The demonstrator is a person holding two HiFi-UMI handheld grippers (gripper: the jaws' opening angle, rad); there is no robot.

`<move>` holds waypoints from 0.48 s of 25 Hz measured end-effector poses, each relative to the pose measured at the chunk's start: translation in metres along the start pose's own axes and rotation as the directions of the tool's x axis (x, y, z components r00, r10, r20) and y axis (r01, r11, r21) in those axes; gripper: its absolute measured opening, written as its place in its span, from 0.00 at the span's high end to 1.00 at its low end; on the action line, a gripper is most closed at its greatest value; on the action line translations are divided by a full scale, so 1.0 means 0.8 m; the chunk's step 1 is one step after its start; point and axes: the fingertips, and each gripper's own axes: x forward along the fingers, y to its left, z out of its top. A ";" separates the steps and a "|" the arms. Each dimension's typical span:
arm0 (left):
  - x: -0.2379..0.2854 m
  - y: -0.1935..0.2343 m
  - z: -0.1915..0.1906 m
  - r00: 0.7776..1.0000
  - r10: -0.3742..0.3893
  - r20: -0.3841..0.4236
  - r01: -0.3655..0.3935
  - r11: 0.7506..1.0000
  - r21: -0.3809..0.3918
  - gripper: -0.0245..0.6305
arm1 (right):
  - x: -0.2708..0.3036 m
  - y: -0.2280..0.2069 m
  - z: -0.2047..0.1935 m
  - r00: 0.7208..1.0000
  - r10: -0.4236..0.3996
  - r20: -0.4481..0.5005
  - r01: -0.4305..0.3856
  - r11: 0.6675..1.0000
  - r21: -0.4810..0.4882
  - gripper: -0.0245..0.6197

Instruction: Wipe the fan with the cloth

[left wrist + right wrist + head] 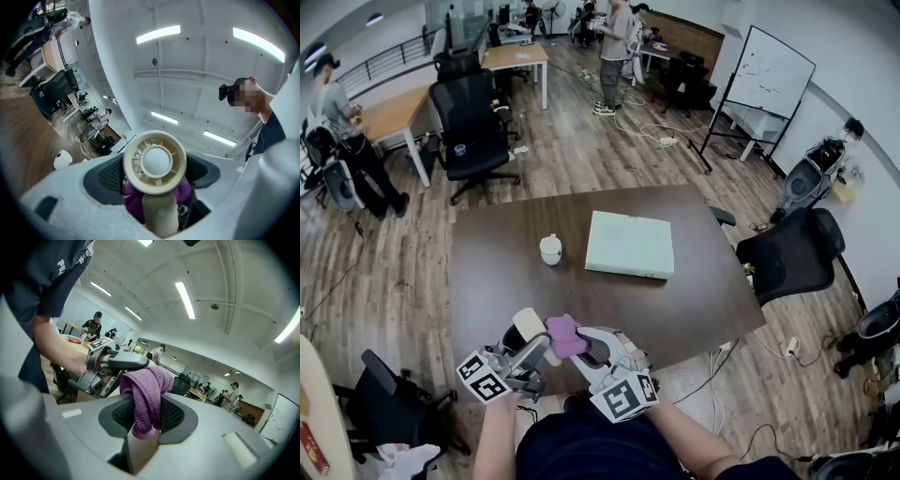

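The cream fan is clamped by its handle in the left hand-held gripper, head tilted up, above the near edge of the bench. The purple cloth, pinched in the right hand-held gripper, sits right against the fan's far side. Farther along the bench are a pale flat box and a white cup.

Dark brown rectangular wooden table carries a small white lidded cup just left of a pale green flat square box; black office chair and whiteboard stand beyond on the wood floor.
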 end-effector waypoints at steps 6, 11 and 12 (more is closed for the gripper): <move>-0.001 0.011 0.011 0.999 0.033 0.043 -0.032 0.999 -0.027 0.38 | 0.000 0.013 -0.005 1.000 0.023 -0.014 -0.023 0.999 -0.029 0.79; -0.004 0.015 0.018 0.997 0.031 0.067 -0.027 0.998 -0.048 0.38 | 0.000 0.023 -0.006 0.999 0.054 -0.008 -0.054 0.999 0.007 0.79; -0.005 0.016 0.019 0.997 0.031 0.072 -0.028 0.998 -0.051 0.38 | 0.001 0.025 -0.007 0.998 0.059 -0.010 -0.059 0.998 0.003 0.79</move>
